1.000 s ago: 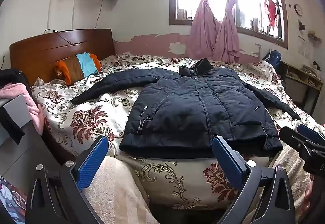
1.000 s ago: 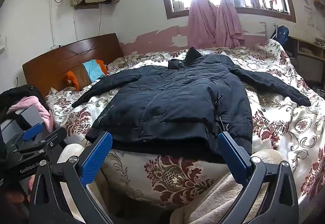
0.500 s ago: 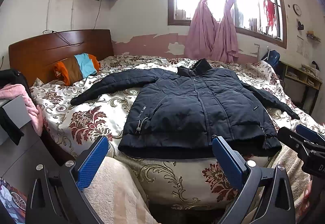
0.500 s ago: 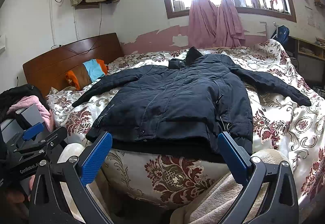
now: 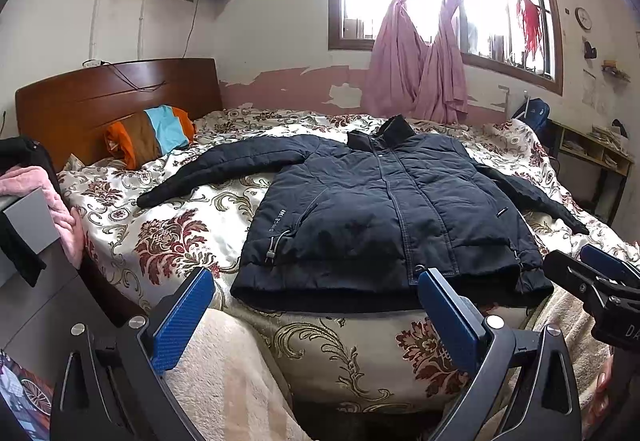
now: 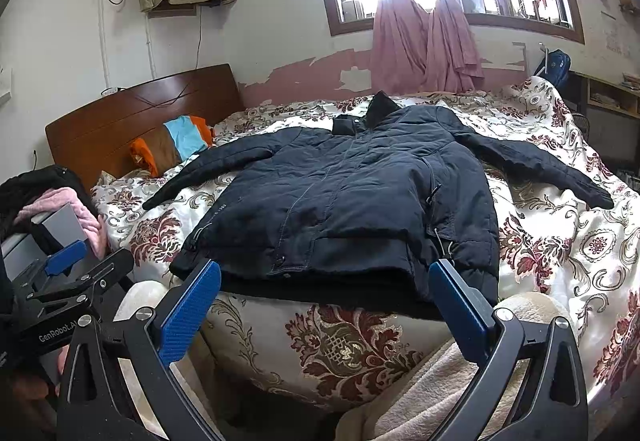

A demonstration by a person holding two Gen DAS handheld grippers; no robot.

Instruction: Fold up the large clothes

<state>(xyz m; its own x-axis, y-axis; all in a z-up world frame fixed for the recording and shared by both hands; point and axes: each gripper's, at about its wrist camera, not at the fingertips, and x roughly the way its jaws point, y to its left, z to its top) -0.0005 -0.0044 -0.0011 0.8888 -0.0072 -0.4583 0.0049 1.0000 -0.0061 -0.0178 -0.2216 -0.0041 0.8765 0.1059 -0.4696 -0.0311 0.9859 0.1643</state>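
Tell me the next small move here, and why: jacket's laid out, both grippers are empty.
Probably reach the left gripper forward to the jacket's left sleeve. The jacket lies flat and zipped on the bed, both sleeves spread outward, and both grippers hang open short of the hem, so nothing is folded yet.

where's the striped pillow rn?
Left side of both views: the striped pillow lies at the head of the bed, against the wooden headboard, just beyond the cuff of the jacket sleeve nearest it.
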